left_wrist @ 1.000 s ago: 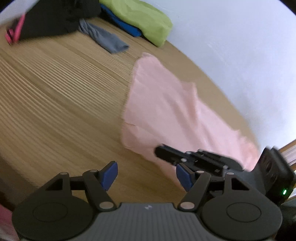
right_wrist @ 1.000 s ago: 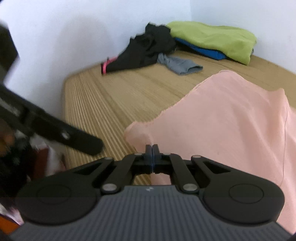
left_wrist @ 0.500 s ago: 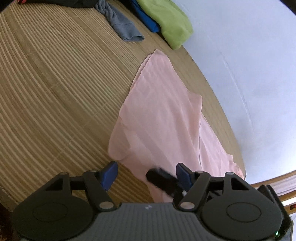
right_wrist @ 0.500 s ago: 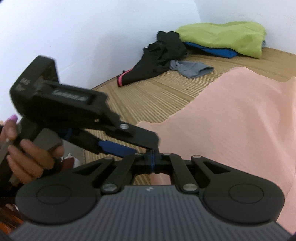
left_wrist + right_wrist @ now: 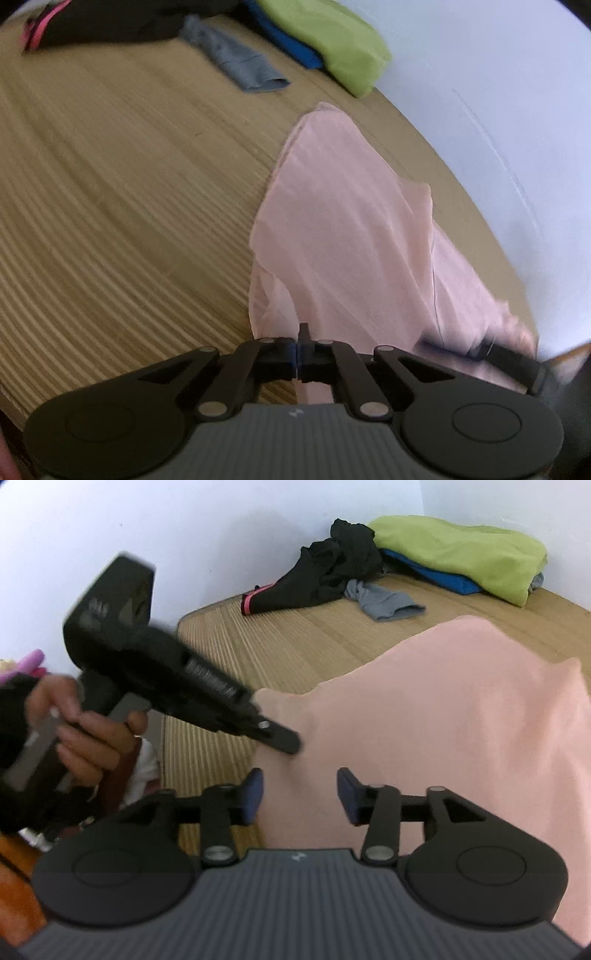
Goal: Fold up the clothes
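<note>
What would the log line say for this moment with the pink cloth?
step: handover | left gripper: just closed, shut on pink cloth edge | right gripper: just opened, over cloth | surface: woven mat

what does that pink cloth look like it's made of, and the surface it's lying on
Pink cloth: looks like thin, light woven fabric with a soft matte finish; it drapes in loose folds and its edges curl. The exact fibre cannot be told.

Surface: seems to be a woven bamboo or rattan mat, tan, showing fine parallel ribs and a slight sheen.
</note>
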Action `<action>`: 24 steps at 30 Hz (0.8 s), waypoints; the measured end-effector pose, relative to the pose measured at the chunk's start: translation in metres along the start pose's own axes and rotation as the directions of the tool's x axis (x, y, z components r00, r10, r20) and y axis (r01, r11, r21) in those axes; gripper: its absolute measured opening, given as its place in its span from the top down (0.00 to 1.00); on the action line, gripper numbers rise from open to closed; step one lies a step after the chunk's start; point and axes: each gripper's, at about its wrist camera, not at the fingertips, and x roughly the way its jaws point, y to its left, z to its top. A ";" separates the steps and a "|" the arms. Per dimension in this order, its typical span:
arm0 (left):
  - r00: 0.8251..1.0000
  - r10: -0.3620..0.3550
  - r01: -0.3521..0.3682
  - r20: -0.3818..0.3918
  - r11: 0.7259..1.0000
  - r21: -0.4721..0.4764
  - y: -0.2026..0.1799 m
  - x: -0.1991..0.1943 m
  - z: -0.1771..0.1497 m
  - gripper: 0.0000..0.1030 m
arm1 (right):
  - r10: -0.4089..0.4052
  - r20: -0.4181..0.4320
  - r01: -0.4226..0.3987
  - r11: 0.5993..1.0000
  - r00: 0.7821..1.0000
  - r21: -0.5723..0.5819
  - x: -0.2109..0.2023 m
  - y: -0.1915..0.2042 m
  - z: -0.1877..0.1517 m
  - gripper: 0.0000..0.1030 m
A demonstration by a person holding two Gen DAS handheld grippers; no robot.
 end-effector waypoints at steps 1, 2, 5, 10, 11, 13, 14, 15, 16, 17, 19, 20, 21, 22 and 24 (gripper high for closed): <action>1.000 0.000 0.000 0.000 1.000 0.025 -0.003 0.000 0.000 1.00 | -0.014 0.003 0.014 1.000 1.000 0.023 -0.005 -0.014 0.011 0.44; 1.000 0.000 0.000 0.000 0.999 0.050 -0.007 0.001 0.001 1.00 | -0.050 0.007 0.050 0.997 0.999 0.054 -0.004 -0.031 0.027 0.37; 1.000 -0.002 0.001 0.006 0.990 0.141 -0.018 0.002 0.003 0.99 | -0.178 -0.008 0.177 0.976 0.984 0.124 0.024 -0.090 0.081 0.27; 1.000 -0.015 0.014 0.001 0.979 0.203 -0.020 -0.003 0.008 0.99 | -0.252 -0.061 0.255 0.965 0.966 0.055 0.101 -0.177 0.150 0.28; 1.000 -0.023 0.023 -0.005 0.979 0.200 -0.017 -0.005 0.009 0.99 | -0.265 -0.075 0.268 0.963 0.961 0.025 0.115 -0.187 0.161 0.28; 0.999 -0.029 0.031 -0.012 0.980 0.199 -0.014 -0.006 0.012 0.99 | -0.275 -0.085 0.271 0.961 0.958 -0.062 0.137 -0.198 0.181 0.29; 0.999 -0.033 0.035 -0.014 0.980 0.198 -0.012 -0.006 0.013 0.99 | -0.277 -0.102 0.266 0.958 0.955 -0.108 0.148 -0.200 0.187 0.29; 0.999 -0.040 0.043 -0.017 0.980 0.193 -0.009 -0.007 0.016 0.99 | -0.278 -0.126 0.258 0.954 0.952 -0.153 0.158 -0.201 0.192 0.29; 0.999 -0.046 0.048 -0.018 0.981 0.187 -0.006 -0.008 0.018 0.99 | -0.276 -0.168 0.243 0.951 0.946 -0.192 0.170 -0.203 0.195 0.29; 0.998 -0.054 0.056 -0.019 0.982 0.178 -0.002 -0.008 0.021 0.99 | -0.261 -0.196 0.220 0.953 0.945 -0.211 0.176 -0.204 0.194 0.29; 0.997 -0.070 0.072 -0.015 0.983 0.171 0.004 -0.014 0.023 0.99 | -0.215 -0.230 0.163 0.960 0.949 -0.226 0.182 -0.204 0.194 0.29; 0.997 -0.078 0.079 -0.012 0.983 0.168 0.005 -0.014 0.024 0.99 | -0.182 -0.245 0.128 0.967 0.952 -0.222 0.183 -0.203 0.193 0.30; 0.996 -0.087 0.088 -0.012 0.982 0.167 0.006 -0.015 0.026 0.99 | -0.156 -0.250 0.103 0.972 0.956 -0.213 0.183 -0.202 0.192 0.32; 0.996 -0.090 0.091 -0.009 0.981 0.172 0.005 -0.014 0.027 0.99 | -0.135 -0.246 0.084 0.975 0.960 -0.208 0.182 -0.199 0.191 0.44; 0.995 -0.097 0.096 -0.002 0.979 0.181 0.002 -0.013 0.029 0.99 | -0.120 -0.244 0.065 0.973 0.962 -0.223 0.180 -0.192 0.191 0.80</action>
